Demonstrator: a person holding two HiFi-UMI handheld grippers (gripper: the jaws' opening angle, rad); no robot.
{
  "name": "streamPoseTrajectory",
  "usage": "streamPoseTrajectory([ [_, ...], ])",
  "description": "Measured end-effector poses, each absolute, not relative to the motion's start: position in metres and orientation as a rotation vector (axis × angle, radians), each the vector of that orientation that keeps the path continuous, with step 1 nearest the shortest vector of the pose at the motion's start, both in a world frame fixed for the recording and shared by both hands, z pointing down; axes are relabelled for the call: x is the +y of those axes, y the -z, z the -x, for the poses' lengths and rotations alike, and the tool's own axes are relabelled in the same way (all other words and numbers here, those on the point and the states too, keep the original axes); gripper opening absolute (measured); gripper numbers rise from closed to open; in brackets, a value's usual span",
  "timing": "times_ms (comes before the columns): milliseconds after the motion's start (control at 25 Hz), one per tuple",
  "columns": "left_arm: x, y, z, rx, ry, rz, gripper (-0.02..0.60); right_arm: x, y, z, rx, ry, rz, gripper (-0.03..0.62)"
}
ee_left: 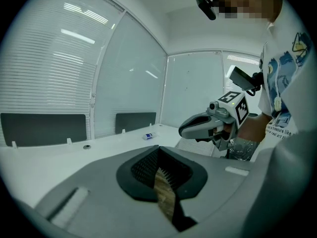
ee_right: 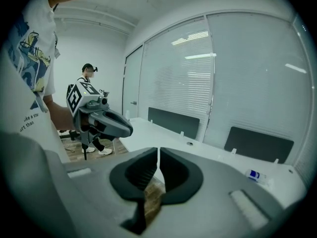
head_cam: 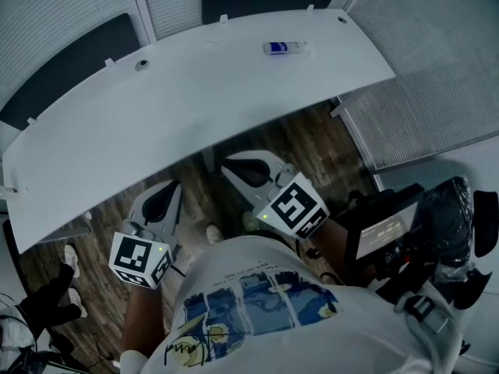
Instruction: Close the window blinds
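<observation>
Here, left gripper, right gripper: closed.

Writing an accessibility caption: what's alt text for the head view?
A person holds the left tongs and right tongs, both shut and empty, over wood floor before a curved white desk bearing a small bottle.

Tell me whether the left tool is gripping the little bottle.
No, the bottle lies on the white desk, well away from the left tool, whose jaws are closed on nothing.
</observation>
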State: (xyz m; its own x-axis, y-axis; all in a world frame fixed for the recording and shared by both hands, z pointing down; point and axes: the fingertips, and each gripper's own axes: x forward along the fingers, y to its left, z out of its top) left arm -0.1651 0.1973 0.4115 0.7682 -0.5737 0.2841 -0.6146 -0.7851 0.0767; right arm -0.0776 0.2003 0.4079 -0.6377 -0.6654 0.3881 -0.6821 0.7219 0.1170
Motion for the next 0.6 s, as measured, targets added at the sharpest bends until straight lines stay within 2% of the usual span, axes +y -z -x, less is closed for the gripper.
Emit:
streamPoseTrajectory([
  [600,0.185,-0.423,0.189,-0.955,-0.367,-2.775,0.005,0.184,-0.417,0.101,-2.505,-0.061,-1.016,0.014],
])
